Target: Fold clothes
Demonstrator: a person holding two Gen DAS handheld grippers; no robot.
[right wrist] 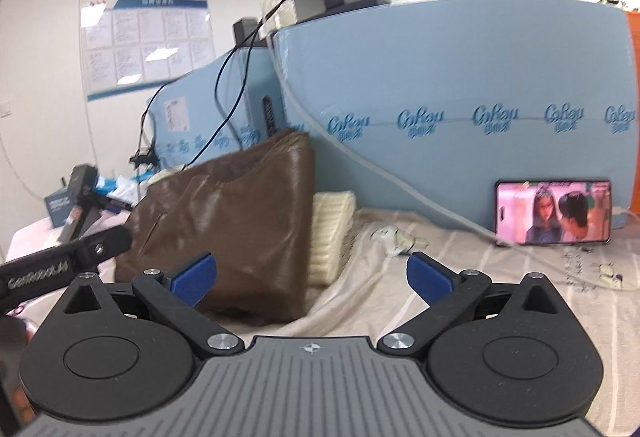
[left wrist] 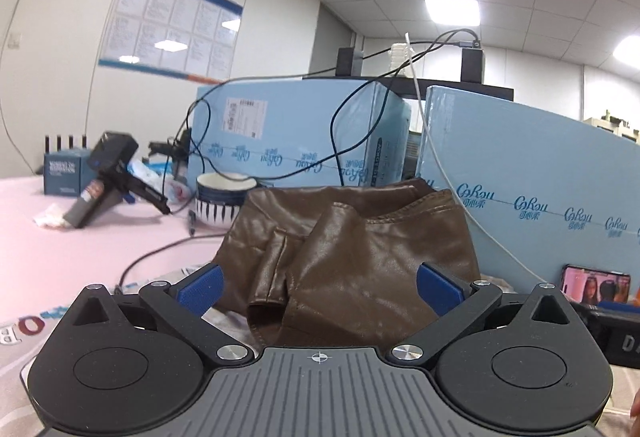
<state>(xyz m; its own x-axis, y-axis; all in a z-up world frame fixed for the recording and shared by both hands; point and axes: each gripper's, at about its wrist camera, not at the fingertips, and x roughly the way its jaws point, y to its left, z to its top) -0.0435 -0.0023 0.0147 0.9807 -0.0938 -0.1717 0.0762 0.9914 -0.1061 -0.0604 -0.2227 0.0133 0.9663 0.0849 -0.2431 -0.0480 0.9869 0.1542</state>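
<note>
While both grippers sit low over the bench [right wrist: 500, 317], neither has hold of anything. The left gripper [left wrist: 319, 287] has its blue fingers [left wrist: 200, 289] spread wide, and the brown leather garment [left wrist: 352, 257] lies in a loose heap right ahead of it, partly showing between the fingers but with no pad pressing on it. Over on the right gripper [right wrist: 311, 277], same deal: fingers [right wrist: 430, 277] as far apart as they go, nothing between them except striped cloth [right wrist: 400, 301] covering the bench. From the right wrist view the garment [right wrist: 240, 221] sits just left of center, folded over on itself into a lumpy wedge, with a cream knit piece [right wrist: 332, 237] touching its right side. Behind it all are big light-blue boxes [right wrist: 460, 97] with black cables [left wrist: 280, 85] draped over them. A phone [right wrist: 554, 211] leans against the box on the right, screen lit. Further left on the bench you can see a blue-and-white bowl [left wrist: 222, 201], just beside the garment's far edge, and another black handheld device [left wrist: 116, 177] lying tilted. Part of the left gripper's black body pokes into the right view at the left edge.
</note>
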